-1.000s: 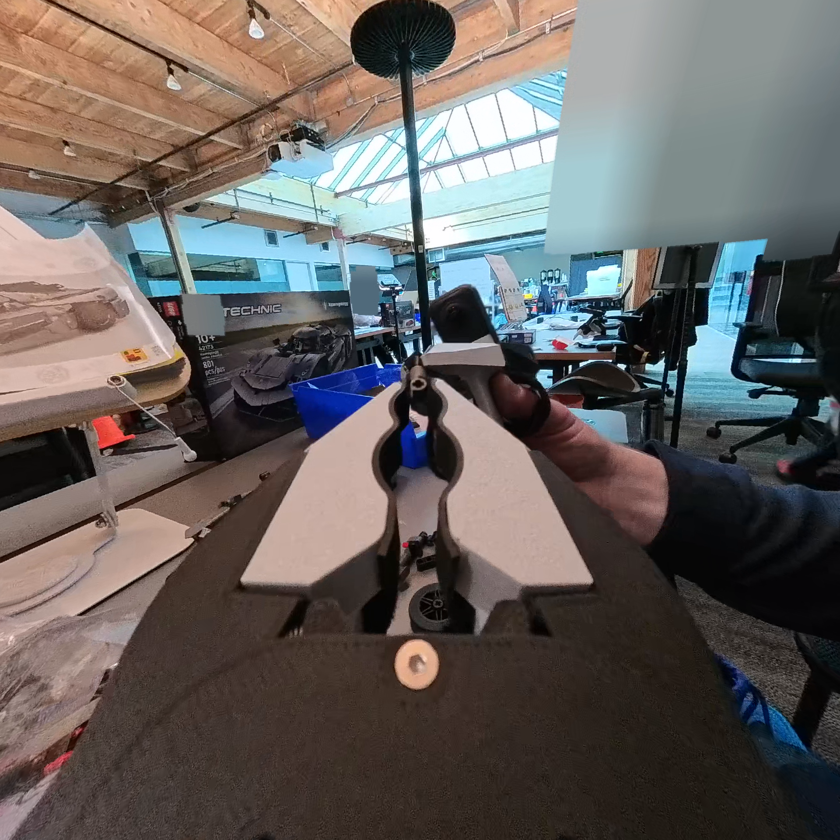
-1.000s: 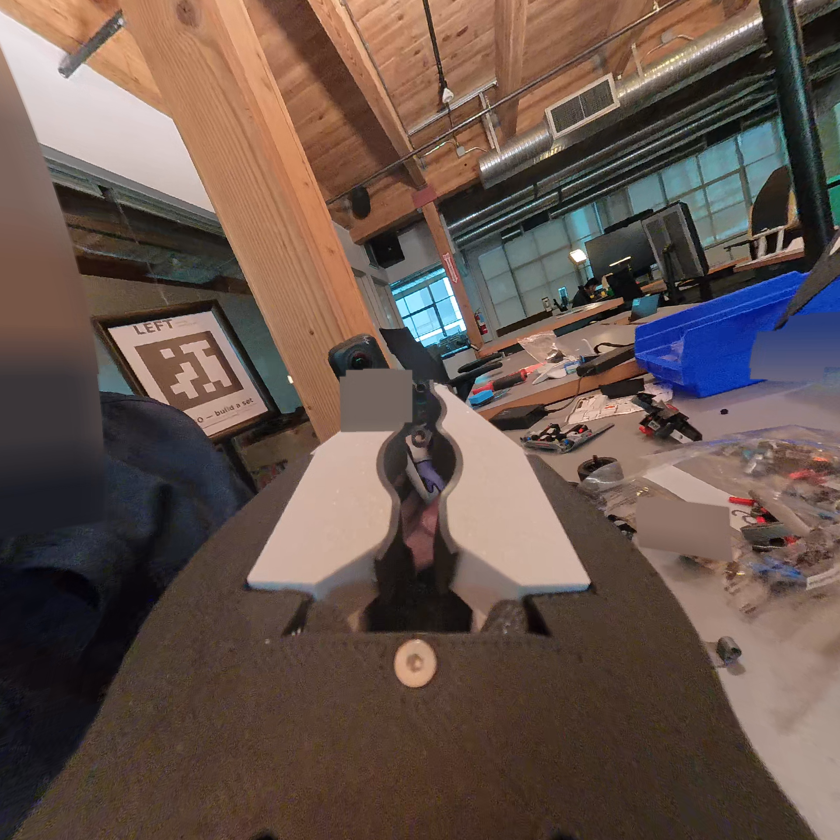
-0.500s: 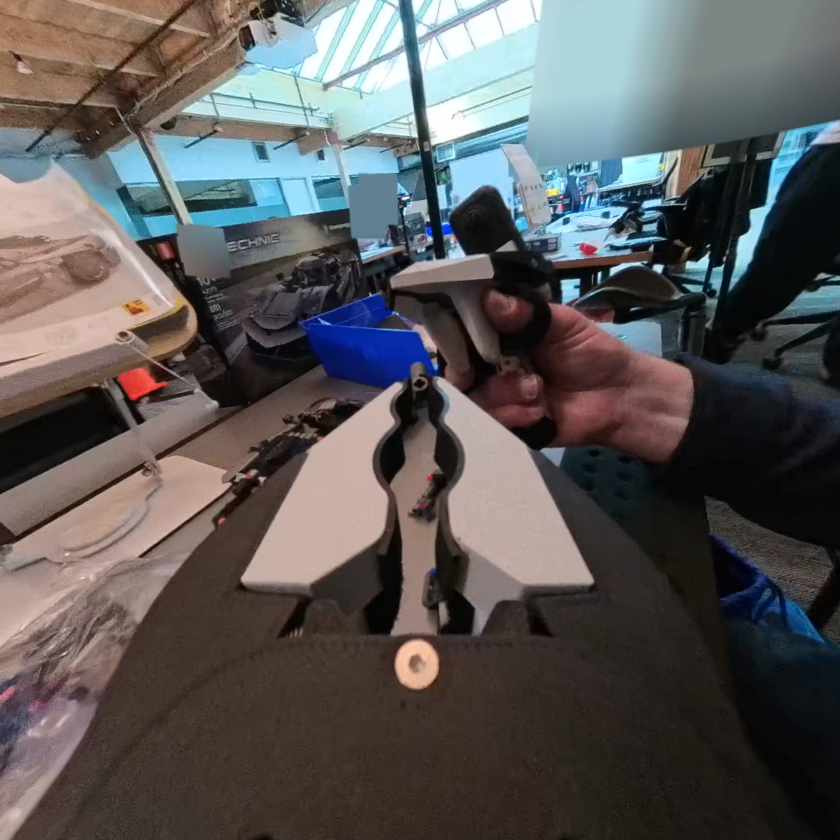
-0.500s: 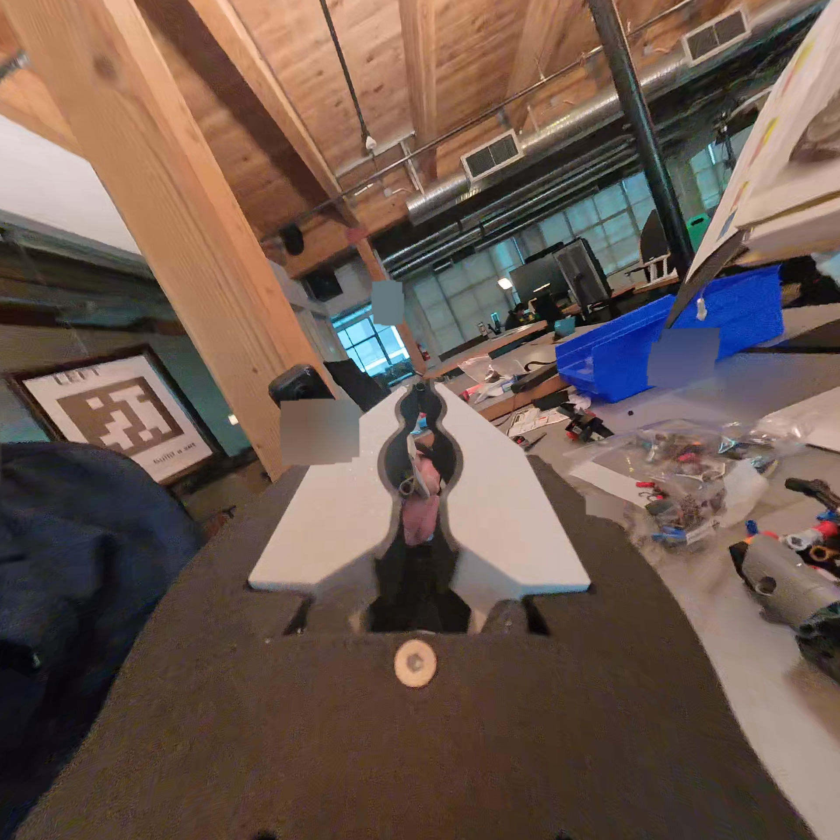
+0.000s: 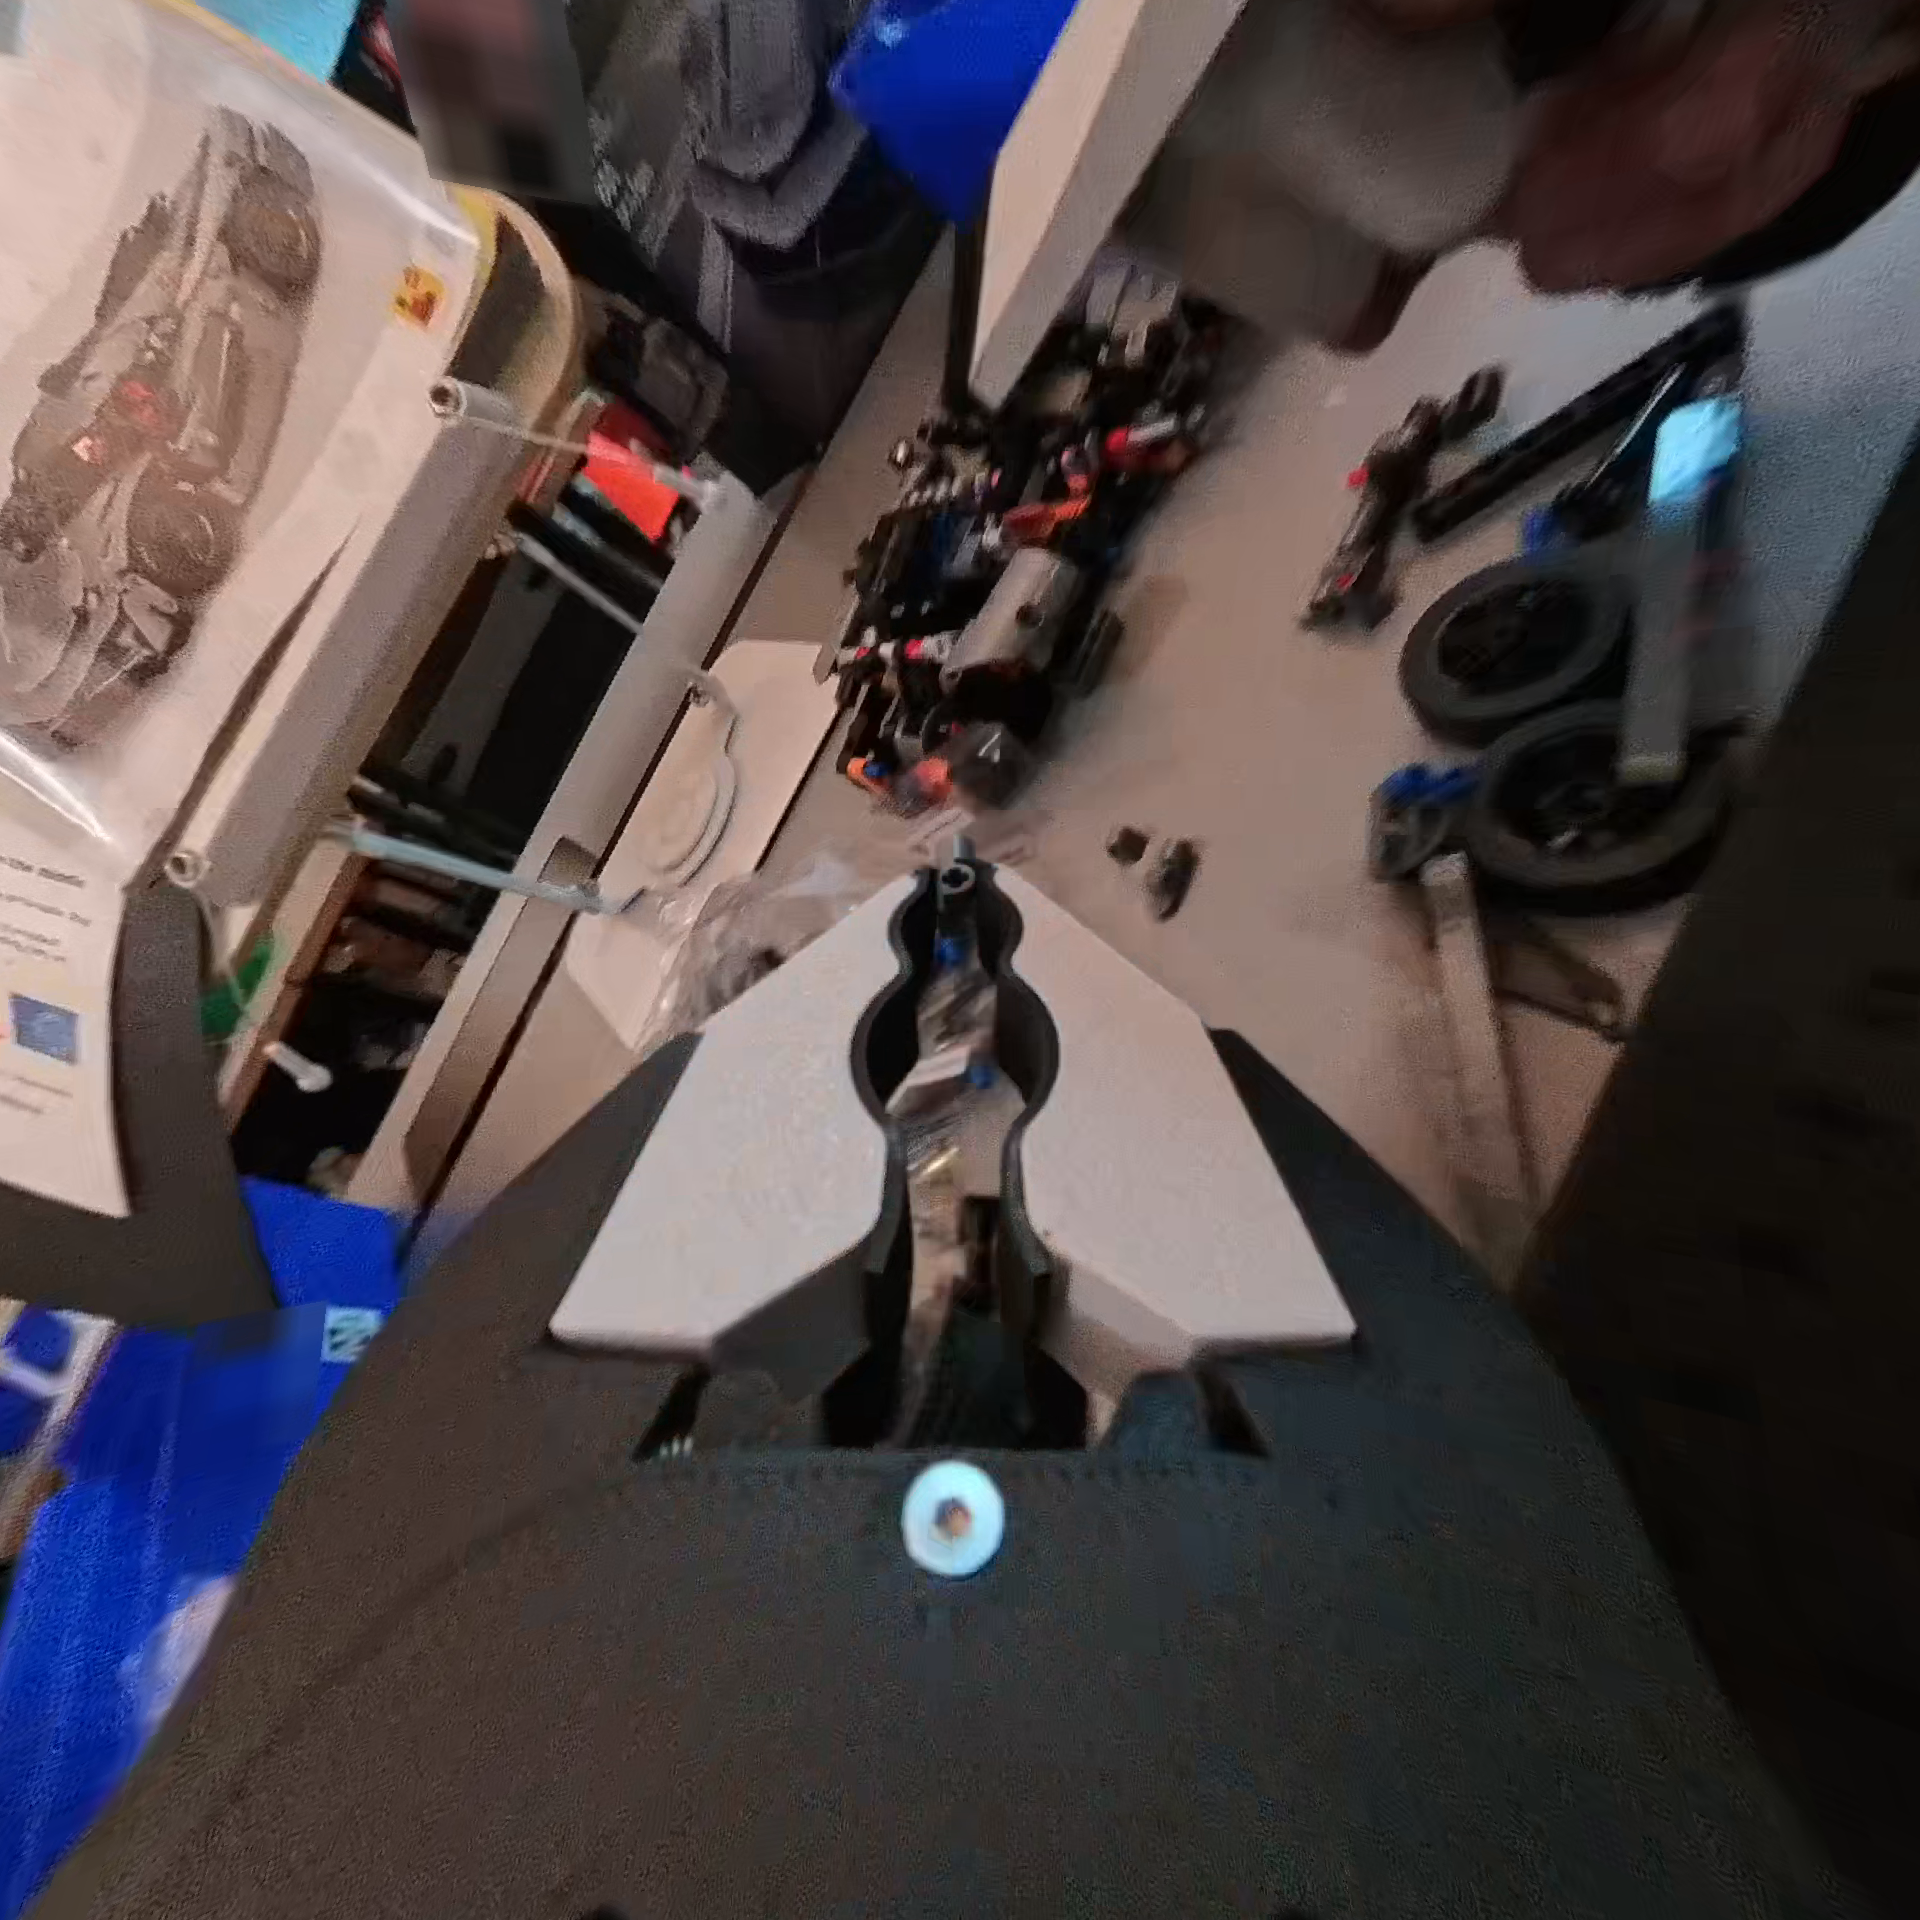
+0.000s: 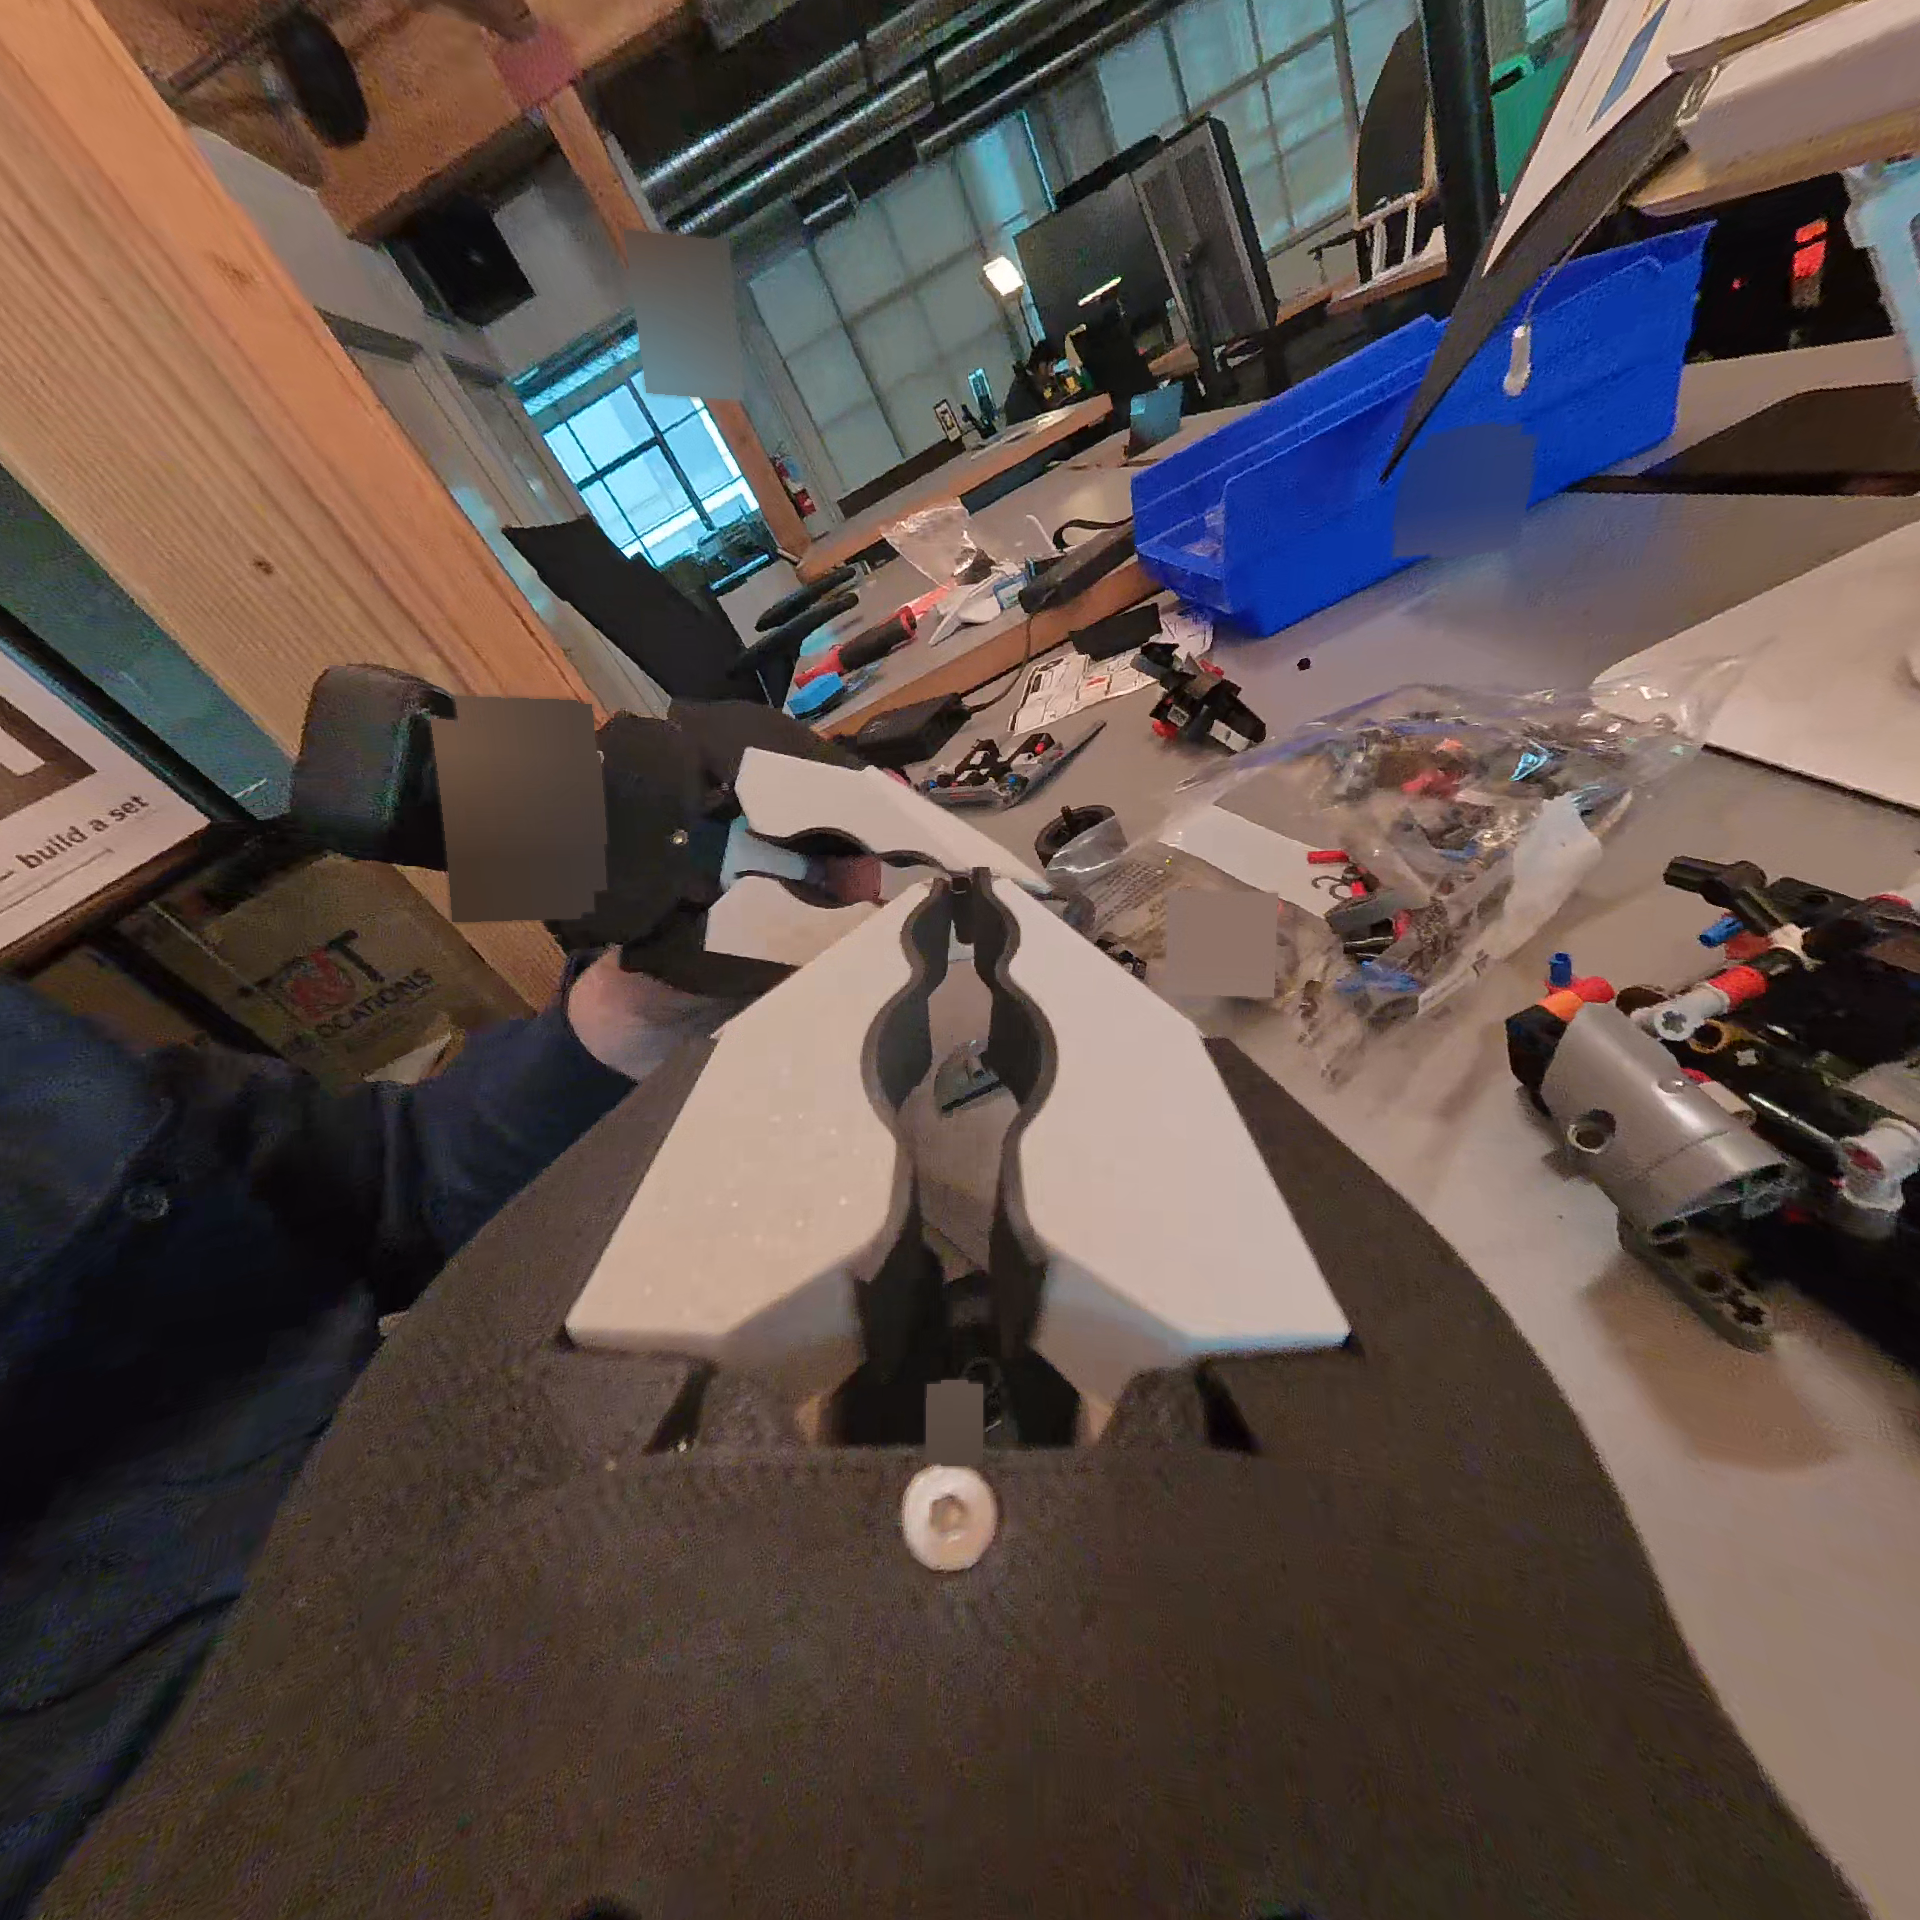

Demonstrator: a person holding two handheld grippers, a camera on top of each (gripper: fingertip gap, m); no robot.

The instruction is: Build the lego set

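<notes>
We see the left gripper (image 5: 954, 883) angled down over the grey table (image 5: 1226, 748), its pale matte fingers (image 5: 769, 1122) clenched on a small grey pin (image 5: 954, 879), round-ended, pinched right at the tips. To its left stands the instruction booklet (image 5: 177, 436), glossy, under clear plastic on a stand. Straight ahead of the tips lies the part-built lego car (image 5: 987, 582), a knobbly black chassis with red, orange and blue pins and a smooth grey curved panel. To the right of it sit two black rubber tyres (image 5: 1538, 717), ridged, touching each other, with loose black beams (image 5: 1382, 509) beyond them; this view is motion-blurred. In the right wrist view, the right gripper (image 6: 961, 888) is closed at the tips on a small dark piece (image 6: 962, 885); what kind we cannot tell. The left gripper's tips meet it from the left, held by a hand (image 6: 634, 997) in a dark blue sleeve. To its right lies a crinkled clear bag of parts (image 6: 1434, 821), a blue plastic bin (image 6: 1392, 468) farther off, and the car at far right.
</notes>
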